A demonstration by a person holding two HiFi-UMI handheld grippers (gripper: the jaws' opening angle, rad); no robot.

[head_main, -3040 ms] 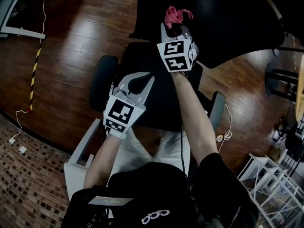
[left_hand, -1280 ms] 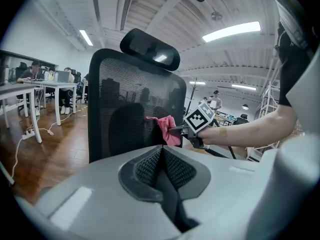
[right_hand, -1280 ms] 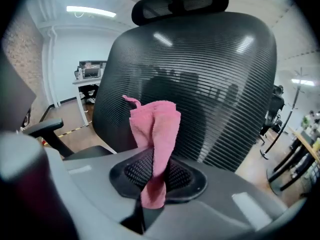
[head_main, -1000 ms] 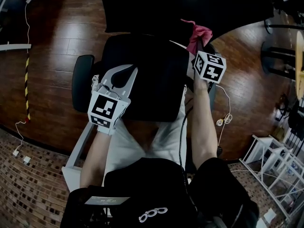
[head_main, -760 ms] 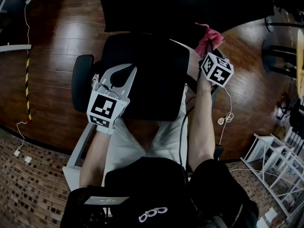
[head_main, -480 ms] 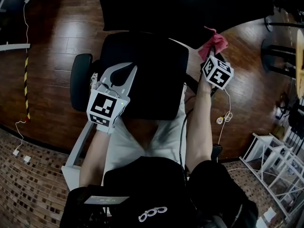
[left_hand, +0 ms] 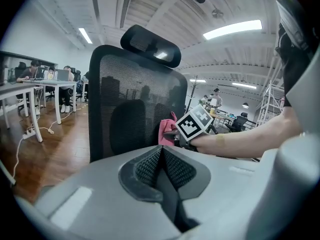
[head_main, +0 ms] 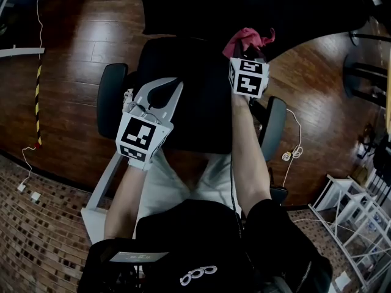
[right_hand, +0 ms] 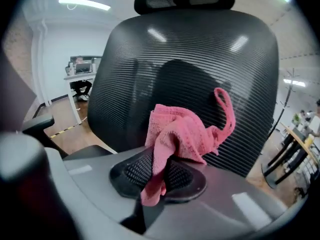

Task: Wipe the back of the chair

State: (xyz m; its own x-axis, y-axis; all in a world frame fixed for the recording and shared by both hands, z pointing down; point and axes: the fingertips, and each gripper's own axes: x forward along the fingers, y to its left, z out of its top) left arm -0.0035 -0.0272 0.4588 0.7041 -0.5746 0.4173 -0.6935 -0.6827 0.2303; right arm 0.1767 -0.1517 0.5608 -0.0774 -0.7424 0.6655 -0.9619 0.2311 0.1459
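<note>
Pinching pink cloth (right_hand: 181,133), the right hand-held gripper (right_hand: 156,175) faces the mesh chair back (right_hand: 200,54) over wood floor (head_main: 91,41)

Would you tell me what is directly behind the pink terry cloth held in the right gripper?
The black mesh chair back fills the view behind the pink terry cloth, which the right gripper clamps. The mesh patch it covers is hidden.

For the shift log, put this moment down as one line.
left tool: shut, empty | right tool: shut on pink cloth | pink cloth: in front of chair back, contact unclear
</note>
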